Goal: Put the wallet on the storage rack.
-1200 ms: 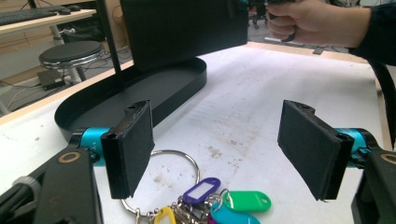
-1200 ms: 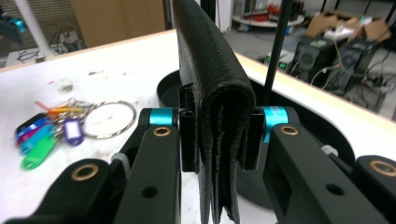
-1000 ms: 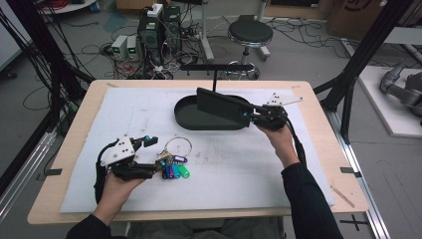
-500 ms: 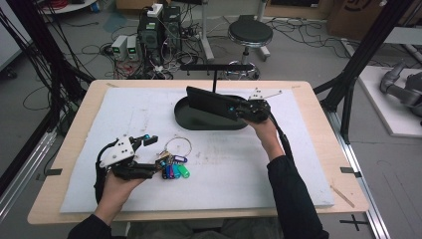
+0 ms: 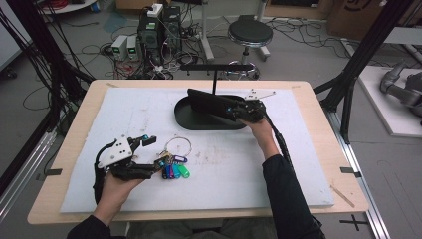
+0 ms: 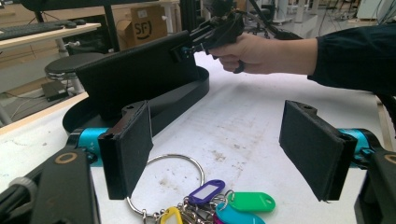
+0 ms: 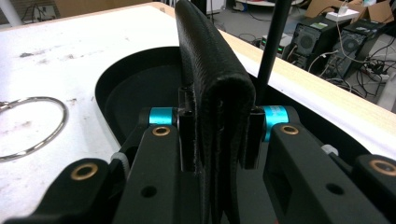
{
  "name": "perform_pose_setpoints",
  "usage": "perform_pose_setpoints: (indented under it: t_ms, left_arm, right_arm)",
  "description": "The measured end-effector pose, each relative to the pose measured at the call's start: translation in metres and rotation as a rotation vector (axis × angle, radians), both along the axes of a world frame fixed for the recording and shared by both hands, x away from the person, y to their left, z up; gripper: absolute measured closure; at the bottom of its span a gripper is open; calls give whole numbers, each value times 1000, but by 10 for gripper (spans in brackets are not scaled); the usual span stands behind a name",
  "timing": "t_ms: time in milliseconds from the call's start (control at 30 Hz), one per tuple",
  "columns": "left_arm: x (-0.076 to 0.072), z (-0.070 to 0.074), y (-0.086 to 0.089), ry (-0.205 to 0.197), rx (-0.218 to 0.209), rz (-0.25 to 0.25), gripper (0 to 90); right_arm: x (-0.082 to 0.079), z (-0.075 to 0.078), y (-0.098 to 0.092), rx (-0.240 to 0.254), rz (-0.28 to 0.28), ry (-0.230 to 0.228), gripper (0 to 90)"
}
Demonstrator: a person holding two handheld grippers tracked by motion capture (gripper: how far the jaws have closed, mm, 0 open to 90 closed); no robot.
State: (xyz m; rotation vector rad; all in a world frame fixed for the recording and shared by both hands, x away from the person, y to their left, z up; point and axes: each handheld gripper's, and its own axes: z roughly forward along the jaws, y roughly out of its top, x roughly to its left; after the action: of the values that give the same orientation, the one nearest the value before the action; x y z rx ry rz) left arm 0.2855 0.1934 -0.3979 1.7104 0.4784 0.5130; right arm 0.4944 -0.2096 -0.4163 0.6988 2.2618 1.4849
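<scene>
both jaws of the right hand-held gripper (image 7: 212,135) clamp a folded black wallet (image 7: 210,70) over the black tray (image 5: 186,112).

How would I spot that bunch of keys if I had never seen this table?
Start at the white mat covering the wooden table, then look to its near left part, just in front of the left gripper. The key bunch lies there: a big bare metal ring with purple, blue, green and yellow tags, the sole colourful thing among black gear.

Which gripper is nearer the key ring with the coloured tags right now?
Left. The left gripper sits right beside the key ring, its open jaws either side of it. The right gripper is across the table, shut on the black wallet over the black tray.
</scene>
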Motion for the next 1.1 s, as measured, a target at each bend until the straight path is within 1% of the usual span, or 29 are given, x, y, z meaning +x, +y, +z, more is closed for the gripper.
perform_pose_setpoints:
  t_ms: [67,100,200,367,400,500,533,567,600,700,767,833,933,1100]
  left_arm:
    - [0,0,-1,0,1,1,251]
    - [0,0,-1,5,-5,3,243]
    - [0,-1,-1,6,-2,7,237]
    - [0,-1,-1,6,-4,3,237]
    - [0,0,0,3,2,3,237]
    - [0,-1,0,4,-1,5,237]
    - [-1,-1,0,6,-3,8,237]
    - [-1,-1,0,7,-2,8,237]
    - [-1,-1,0,7,-4,8,237]
    - [0,-1,0,9,-2,7,237]
    - [0,-2,-1,12,-1,6,237]
    - [0,-2,-1,17,3,6,237]
    - [0,-2,0,15,2,10,237]
    - [0,-2,1,16,0,16,237]
  right_arm:
    - [1,-2,-1,-4,-8,1,750]
    - [2,-2,-1,1,-14,3,749]
    - [3,-4,-3,8,-25,8,747]
    - [6,-8,-7,6,-43,38,734]
    - [6,-9,-8,-4,-45,45,730]
    - [7,-10,-9,-27,-56,59,720]
    - [7,-10,-8,-39,-64,58,710]
    - [7,-10,-8,-48,-76,68,695]
    - [7,-10,-8,-48,-76,68,695]
    - [7,-11,-9,-82,-101,74,675]
    - [6,-10,-9,-90,-107,71,666]
    - [6,-10,-7,-102,-125,61,639]
    - [5,-8,-9,-103,-156,61,599]
    - [4,-4,-12,-114,-173,61,562]
